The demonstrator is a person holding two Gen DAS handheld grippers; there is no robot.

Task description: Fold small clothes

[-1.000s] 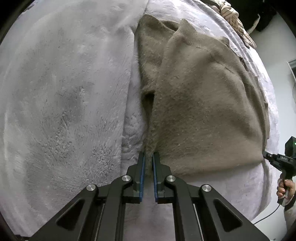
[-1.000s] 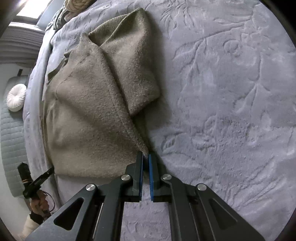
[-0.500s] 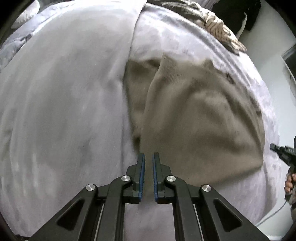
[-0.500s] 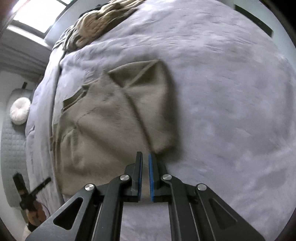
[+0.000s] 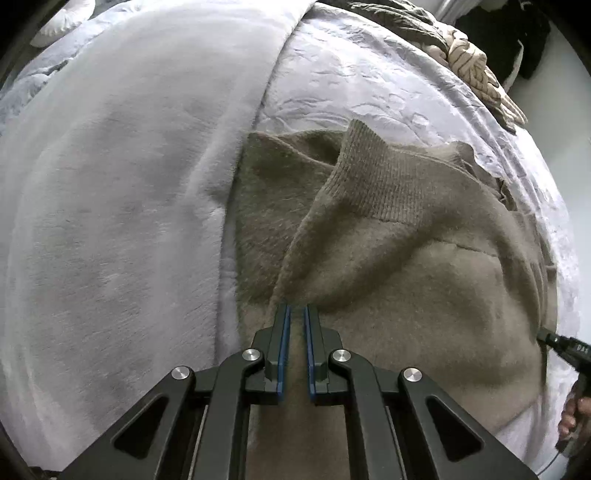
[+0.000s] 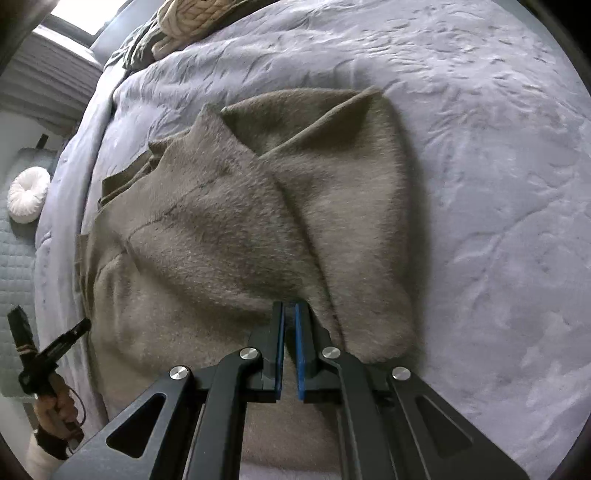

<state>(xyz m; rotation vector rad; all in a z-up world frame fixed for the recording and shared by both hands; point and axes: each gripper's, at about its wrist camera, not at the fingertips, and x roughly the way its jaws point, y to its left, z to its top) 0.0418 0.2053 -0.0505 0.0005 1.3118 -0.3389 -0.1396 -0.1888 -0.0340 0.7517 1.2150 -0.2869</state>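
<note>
A fuzzy taupe sweater [image 5: 424,280] lies on a pale grey plush bedspread [image 5: 110,221], its sleeves folded over its body. It also shows in the right wrist view [image 6: 221,236]. My left gripper [image 5: 296,308] is shut on the sweater's lower corner and holds it lifted over the body, the cloth draping from the tips. My right gripper [image 6: 290,305] is shut on the other lower corner and holds it raised the same way. Each gripper shows small at the edge of the other's view: the right one [image 5: 561,343], the left one [image 6: 55,350].
A heap of cream knit and dark clothes [image 5: 472,70] lies at the far end of the bed, also in the right wrist view [image 6: 184,26]. A round white cushion [image 6: 27,201] sits beside the bed. The bedspread [image 6: 498,184] stretches wide around the sweater.
Both grippers have lifted the sweater's bottom hem off the bed and carried it forward over the body. The cameras have risen and now see more of the bed.
</note>
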